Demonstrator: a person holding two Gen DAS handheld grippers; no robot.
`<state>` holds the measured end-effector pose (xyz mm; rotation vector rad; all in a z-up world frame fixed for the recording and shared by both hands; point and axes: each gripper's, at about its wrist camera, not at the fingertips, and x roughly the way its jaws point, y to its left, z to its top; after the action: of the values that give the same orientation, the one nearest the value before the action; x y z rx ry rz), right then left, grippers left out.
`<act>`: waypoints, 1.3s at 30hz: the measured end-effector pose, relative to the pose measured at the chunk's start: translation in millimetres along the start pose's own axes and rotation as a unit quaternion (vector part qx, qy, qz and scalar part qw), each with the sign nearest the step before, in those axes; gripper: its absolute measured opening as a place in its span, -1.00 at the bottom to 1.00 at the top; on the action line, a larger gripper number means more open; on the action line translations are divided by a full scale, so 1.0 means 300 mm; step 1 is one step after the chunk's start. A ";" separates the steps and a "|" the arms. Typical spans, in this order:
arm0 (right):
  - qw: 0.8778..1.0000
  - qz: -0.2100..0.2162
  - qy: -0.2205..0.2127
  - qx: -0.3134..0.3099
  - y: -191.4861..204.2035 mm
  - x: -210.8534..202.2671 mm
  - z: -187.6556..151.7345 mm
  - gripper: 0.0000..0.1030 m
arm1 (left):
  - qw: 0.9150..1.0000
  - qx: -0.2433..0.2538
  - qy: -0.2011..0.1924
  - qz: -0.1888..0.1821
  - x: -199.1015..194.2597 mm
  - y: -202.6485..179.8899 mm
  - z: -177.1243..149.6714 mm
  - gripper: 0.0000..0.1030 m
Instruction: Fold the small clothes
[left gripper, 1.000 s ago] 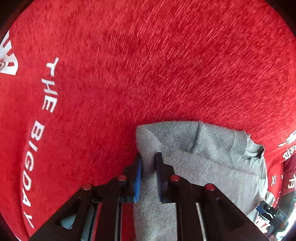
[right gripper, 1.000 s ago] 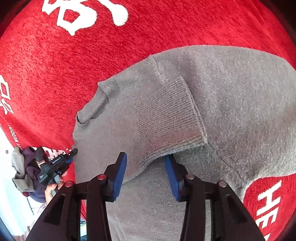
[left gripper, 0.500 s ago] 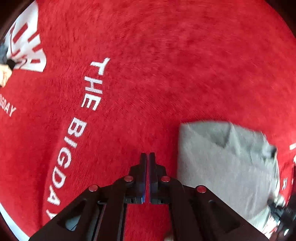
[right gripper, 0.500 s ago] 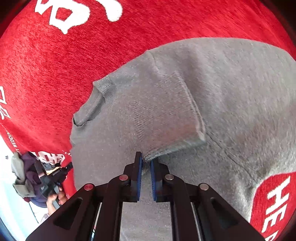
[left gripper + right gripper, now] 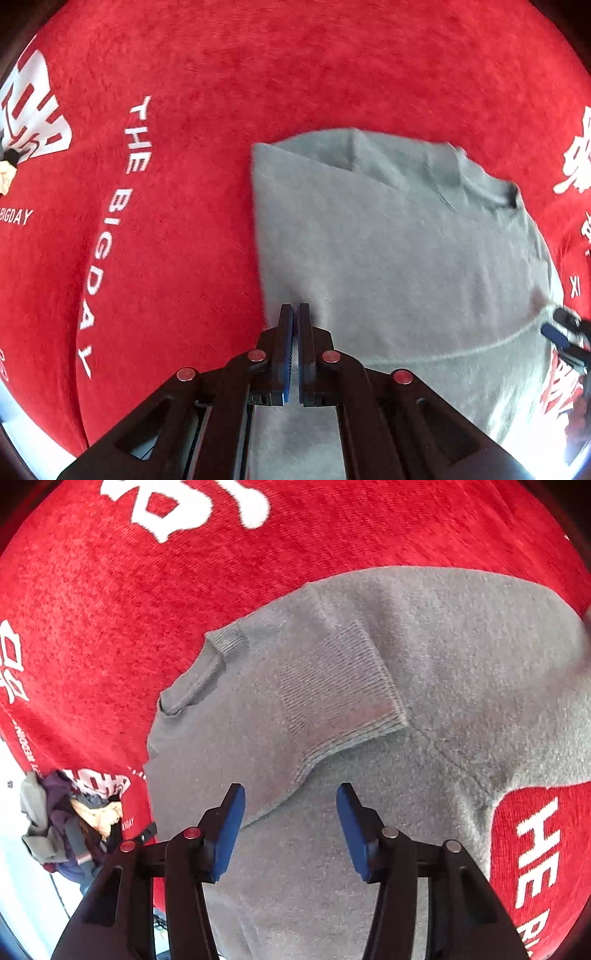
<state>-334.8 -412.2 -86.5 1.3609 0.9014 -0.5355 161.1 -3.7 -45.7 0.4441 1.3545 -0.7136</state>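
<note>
A small grey knit sweater (image 5: 388, 258) lies on a red cloth (image 5: 184, 240) with white lettering. Its left side is folded in to a straight edge. In the right wrist view the sweater (image 5: 443, 657) shows its collar (image 5: 207, 664) at the left and a ribbed cuff (image 5: 343, 701) folded across the body. My left gripper (image 5: 295, 314) is shut and empty, over the sweater's left edge near the hem. My right gripper (image 5: 290, 805) is open and empty, just below the cuff. The right gripper's tip (image 5: 561, 332) shows at the left wrist view's right edge.
The red cloth (image 5: 110, 590) spreads around the sweater on all sides. A heap of other clothes (image 5: 62, 819) lies past the cloth's edge at the lower left of the right wrist view.
My left gripper let go of the sweater's edge, shut empty, swung left over the cloth, then came back over the sweater. My right gripper shut by the cuff, then opened wide again.
</note>
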 end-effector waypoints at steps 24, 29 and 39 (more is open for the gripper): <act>1.000 -0.005 0.019 -0.015 -0.110 -0.043 -0.015 -0.51 | 0.997 0.070 0.038 -0.018 0.065 -0.731 -0.249 -0.97; 1.000 0.008 0.002 -0.005 -0.109 -0.049 0.015 -0.09 | 0.997 0.076 0.024 0.004 0.072 -0.863 -0.313 0.98; 0.998 -0.022 -0.039 0.038 -0.164 -0.065 0.086 -0.75 | 0.995 0.095 0.040 0.018 0.120 -1.090 -0.313 0.98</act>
<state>-378.5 -448.8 -101.3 1.3815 0.8565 -0.6572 -130.1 -182.5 -61.9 0.6524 1.3560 -0.8057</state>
